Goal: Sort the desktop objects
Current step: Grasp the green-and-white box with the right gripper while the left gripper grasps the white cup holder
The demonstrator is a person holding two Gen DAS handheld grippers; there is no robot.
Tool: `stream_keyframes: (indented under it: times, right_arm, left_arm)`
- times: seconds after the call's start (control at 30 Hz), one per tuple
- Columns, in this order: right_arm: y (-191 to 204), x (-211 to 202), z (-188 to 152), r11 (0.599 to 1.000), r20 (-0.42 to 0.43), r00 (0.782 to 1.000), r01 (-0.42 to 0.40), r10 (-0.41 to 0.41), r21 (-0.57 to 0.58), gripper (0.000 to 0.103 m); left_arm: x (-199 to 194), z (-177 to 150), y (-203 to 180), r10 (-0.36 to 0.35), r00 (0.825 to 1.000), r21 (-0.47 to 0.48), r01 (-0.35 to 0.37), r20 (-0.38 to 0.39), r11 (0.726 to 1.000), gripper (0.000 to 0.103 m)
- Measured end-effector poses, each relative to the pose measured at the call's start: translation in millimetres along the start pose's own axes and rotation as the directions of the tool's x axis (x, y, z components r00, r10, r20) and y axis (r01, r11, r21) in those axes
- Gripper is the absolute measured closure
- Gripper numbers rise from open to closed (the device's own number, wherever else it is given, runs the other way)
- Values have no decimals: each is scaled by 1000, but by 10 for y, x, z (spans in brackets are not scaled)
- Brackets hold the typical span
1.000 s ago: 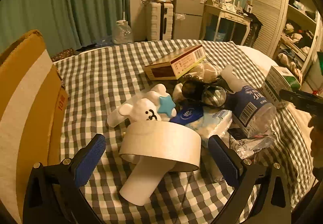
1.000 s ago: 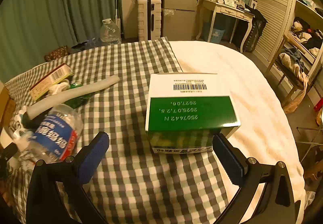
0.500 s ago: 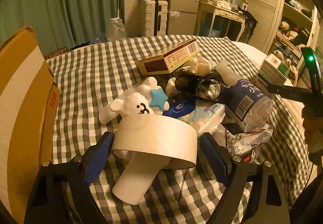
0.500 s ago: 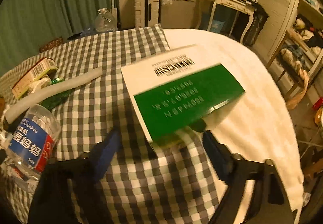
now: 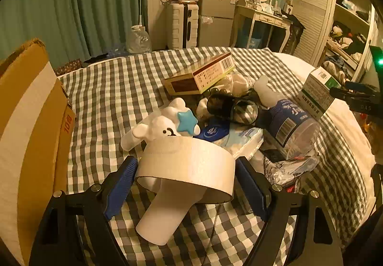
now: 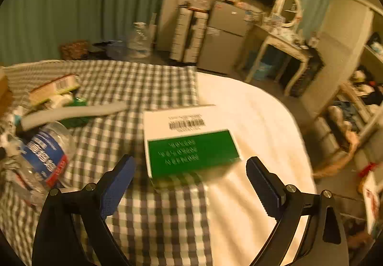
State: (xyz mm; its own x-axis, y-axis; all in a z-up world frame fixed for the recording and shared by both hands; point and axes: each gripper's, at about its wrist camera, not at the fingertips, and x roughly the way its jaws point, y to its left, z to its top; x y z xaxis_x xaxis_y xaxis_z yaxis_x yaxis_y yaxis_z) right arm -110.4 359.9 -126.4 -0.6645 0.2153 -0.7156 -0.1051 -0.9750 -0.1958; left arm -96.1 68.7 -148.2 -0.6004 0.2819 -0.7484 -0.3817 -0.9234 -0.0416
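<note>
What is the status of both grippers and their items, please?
Left gripper shut on paper ring. Right gripper opening, green box free. Nothing blocking.

Checked cloth (image 5: pixel 115 98) covers the bed – tape roll (image 5: pixel 186 165), bottle (image 5: pixel 290 122), green box (image 6: pixel 191 146) lie on it

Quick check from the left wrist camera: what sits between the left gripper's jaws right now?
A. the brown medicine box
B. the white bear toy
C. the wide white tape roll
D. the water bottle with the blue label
C: the wide white tape roll sits between the blue pads of the left gripper, with the white bear toy just behind it.
</note>
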Motion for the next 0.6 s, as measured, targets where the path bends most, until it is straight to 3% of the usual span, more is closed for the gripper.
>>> stream_keyframes:
  times: [0.1,0.27,0.37,0.6]
  right_arm:
    - [-68,167,65,998,-13,998,-54,54,17,8]
    - [7,264,29,998,15,998,-54,55,-21,6]
    - [93,293,29,996,18,1000,0,2,-92,6]
    - [22,233,33,994,52,997,-49,55,-96,6]
  left_arm:
    - [-80,58,2,2,1000,0,-2,27,1000,18]
    - [-209,140,-19,-1,998,2,1,67,1000,18]
    - [-306,179,-62,1,995,8,-1,97,1000,19]
    - [-482,238,-66,-17,989,12,15,149,1000,19]
